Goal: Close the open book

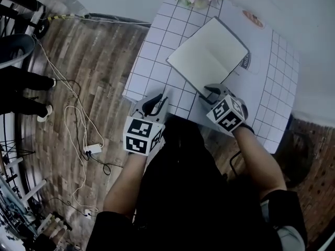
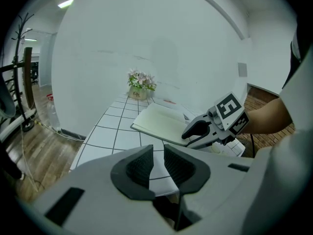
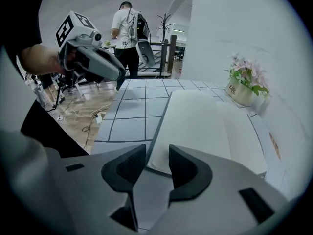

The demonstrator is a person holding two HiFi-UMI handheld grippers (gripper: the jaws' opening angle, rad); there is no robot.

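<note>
none of the closing is done: the book (image 1: 209, 54) lies open, pages up, on the tabletop (image 1: 152, 61). the right hand-held gripper (image 1: 212, 92) sits at its near corner, jaws apart, unclamped; the left hand-held gripper (image 1: 155, 104) hovers nearby, narrowly parted, empty.

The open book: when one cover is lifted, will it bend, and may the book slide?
The open book lies flat with a thin, straight cover edge, so the cover probably stays fairly stiff. The pages look thin and may fan. On the smooth-looking table it could slide when pushed.
</note>
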